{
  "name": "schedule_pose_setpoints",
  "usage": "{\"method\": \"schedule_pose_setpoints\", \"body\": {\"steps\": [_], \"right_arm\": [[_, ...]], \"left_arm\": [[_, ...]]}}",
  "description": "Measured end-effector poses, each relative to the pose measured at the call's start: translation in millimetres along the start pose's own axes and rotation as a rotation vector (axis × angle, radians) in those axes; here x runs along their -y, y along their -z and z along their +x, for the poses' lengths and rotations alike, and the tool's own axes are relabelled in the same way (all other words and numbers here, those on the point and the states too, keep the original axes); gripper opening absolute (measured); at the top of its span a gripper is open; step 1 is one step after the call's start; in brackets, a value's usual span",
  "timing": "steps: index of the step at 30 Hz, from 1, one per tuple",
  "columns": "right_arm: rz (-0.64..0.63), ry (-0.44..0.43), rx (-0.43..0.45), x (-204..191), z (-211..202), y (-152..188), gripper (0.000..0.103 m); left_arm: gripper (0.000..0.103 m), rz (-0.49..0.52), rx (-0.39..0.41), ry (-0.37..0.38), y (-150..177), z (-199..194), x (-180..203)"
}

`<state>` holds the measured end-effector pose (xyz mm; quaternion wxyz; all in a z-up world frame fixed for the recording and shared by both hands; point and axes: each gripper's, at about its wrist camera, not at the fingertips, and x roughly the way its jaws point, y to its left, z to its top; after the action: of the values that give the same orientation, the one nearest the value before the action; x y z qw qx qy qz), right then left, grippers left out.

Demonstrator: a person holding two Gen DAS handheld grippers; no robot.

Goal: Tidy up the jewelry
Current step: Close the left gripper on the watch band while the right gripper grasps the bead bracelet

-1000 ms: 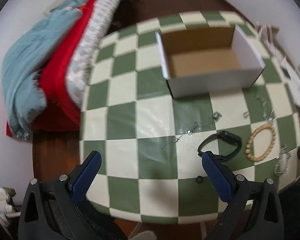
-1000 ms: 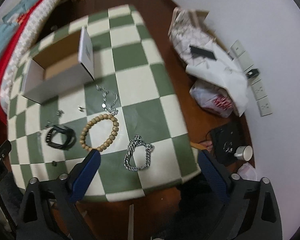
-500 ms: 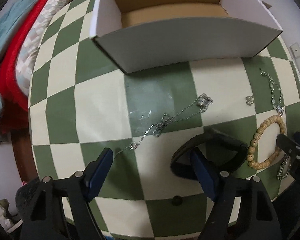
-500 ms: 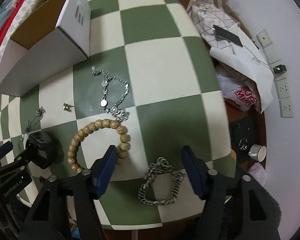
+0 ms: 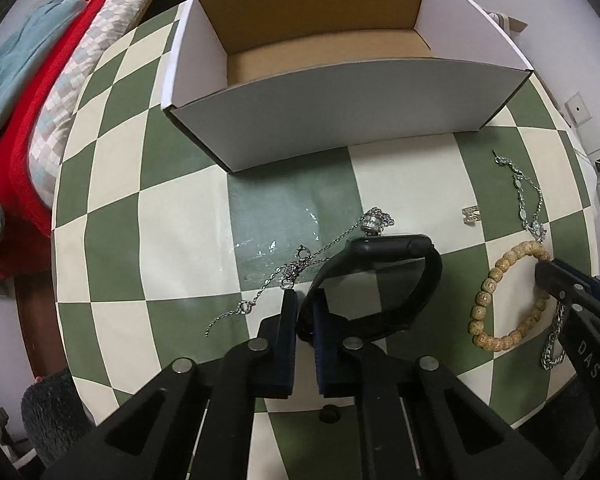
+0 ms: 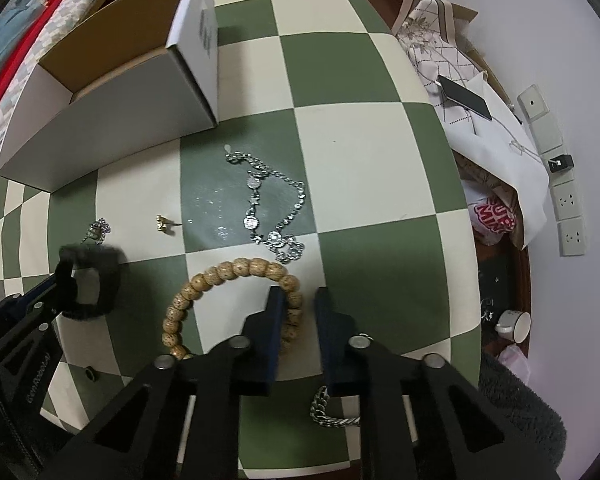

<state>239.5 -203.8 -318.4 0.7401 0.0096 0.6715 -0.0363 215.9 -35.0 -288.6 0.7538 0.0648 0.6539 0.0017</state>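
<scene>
L claw (image 5: 304, 312) pinching black watch band (image 5: 380, 280), R claw (image 6: 298, 308) nearly closed around wooden bead bracelet (image 6: 236, 270)

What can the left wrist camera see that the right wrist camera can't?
Only the left wrist view shows the thin silver chain stretched across the cloth beside the left gripper, whose fingers pinch the black band.

Only the right wrist view shows the phone, the cup and the right gripper around the bead bracelet.

Both show the box, the sparkly bracelet and the bead bracelet.
</scene>
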Motion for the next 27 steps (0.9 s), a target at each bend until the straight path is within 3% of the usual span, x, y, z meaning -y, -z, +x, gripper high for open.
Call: {"method": "schedule_pose_setpoints", "body": {"steps": [8, 14, 27], "right_arm": [[-0.014, 0.016, 0.010, -1.7, -1.8, -0.9, 0.010], [0.031, -0.025, 0.024, 1.0, -6.0, 1.0, 0.009], [-0.015, -0.051, 0.222, -16.3, -91.3, 0.7, 0.009]], "left_arm": [[0.004, -0.008, 0.012, -0.015, 0.5, 0.0, 2.5], [0.001, -0.028, 0.087, -0.058, 3.8, -23.4, -1.2], [0.001, -0.082, 0.249, -0.069, 2.2, -99.5, -20.3]]}}
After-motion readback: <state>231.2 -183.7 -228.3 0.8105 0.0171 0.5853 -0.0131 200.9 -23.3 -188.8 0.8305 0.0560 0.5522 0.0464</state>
